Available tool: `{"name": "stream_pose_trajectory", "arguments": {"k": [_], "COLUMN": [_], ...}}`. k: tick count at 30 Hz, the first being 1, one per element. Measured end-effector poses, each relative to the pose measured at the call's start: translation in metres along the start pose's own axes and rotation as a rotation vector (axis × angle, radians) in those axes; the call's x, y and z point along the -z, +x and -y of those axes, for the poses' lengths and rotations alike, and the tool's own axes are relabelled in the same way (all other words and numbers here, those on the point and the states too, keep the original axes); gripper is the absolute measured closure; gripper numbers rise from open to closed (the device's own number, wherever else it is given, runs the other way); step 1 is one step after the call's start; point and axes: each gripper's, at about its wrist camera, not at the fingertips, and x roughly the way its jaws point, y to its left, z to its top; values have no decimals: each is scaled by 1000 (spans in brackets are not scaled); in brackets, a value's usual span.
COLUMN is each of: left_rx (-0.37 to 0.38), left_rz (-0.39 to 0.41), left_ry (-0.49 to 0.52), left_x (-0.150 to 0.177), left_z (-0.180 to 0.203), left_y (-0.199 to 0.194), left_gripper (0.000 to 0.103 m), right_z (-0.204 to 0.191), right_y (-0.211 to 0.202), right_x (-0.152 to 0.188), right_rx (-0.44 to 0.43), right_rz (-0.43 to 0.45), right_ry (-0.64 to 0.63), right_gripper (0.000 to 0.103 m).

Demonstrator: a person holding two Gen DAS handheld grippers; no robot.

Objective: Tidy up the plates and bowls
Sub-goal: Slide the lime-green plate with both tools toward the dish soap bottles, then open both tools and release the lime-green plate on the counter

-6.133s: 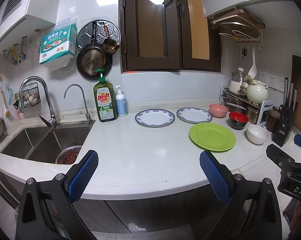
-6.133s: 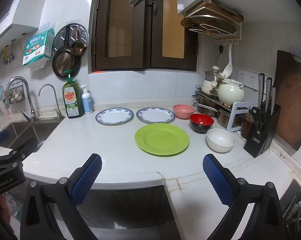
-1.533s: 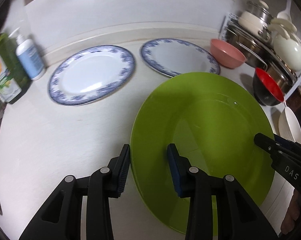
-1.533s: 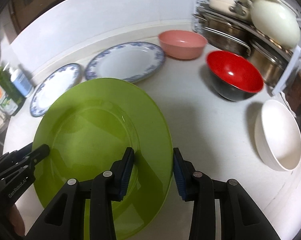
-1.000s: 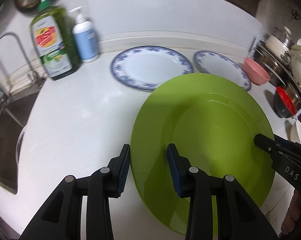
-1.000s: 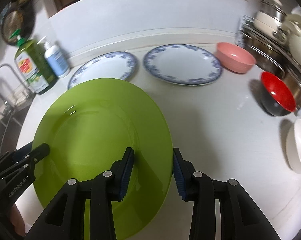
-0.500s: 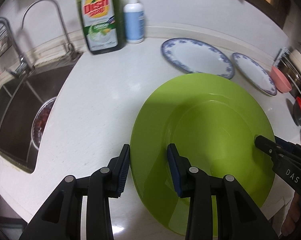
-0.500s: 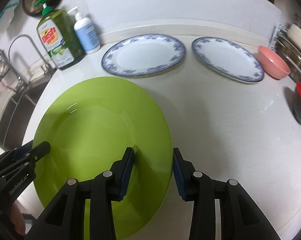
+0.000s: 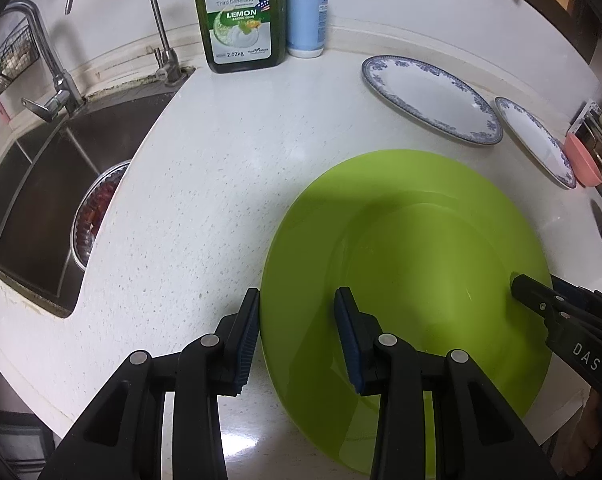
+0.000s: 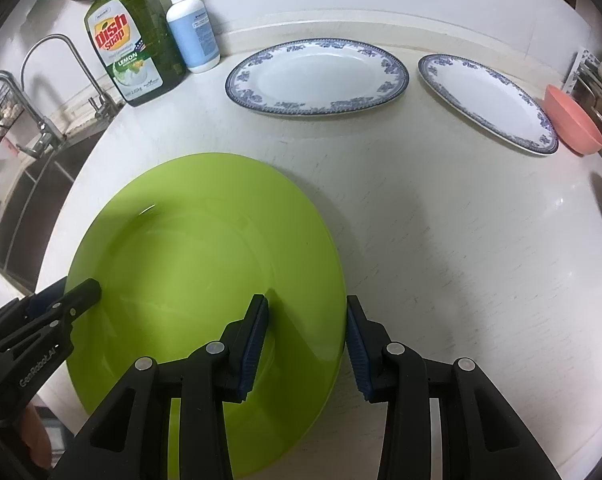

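Left claw (image 9: 295,336) and right claw (image 10: 307,338) are each pinching opposite edges of the green plate (image 10: 205,280) — fingers narrowed onto its rim — holding it above the white counter (image 10: 441,220), near the sink (image 9: 41,200). The plate's near edge is being cut off by the claw bodies.

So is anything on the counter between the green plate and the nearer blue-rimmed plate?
Nothing visible. The green plate is held by both grippers, left gripper and right gripper; bare counter lies between it and the nearer blue-rimmed plate.
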Motion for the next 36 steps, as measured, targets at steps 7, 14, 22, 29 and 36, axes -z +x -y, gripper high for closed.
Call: {"name": "stream_pose_trajectory", "arguments": {"k": [7,14,22,29,36], "left_rx": [-3,-10,-20,-33,-68], "left_rz": [-15,-13,-6,8,111], "left_ry": [-1,5,15,31,47], "left_x": [1,3,4,2,-12], "left_z": [-2,-2,-1,2,3], "left_y": [5,8,8,6,-17], "left_gripper": [66,65,65,56,31], "right_z": [-2,-2,-2,-3,5], "right_y": [5,8,8,2,-25], "right_x": [1,2,2,1,-9], "right_rx": [2,0,-3,13,38], "right_rz": [-17,-26,-26,15,120], "right_ry": [-1,-2,-2,-22,-9], "right_gripper": [64,64,63,63,50]}}
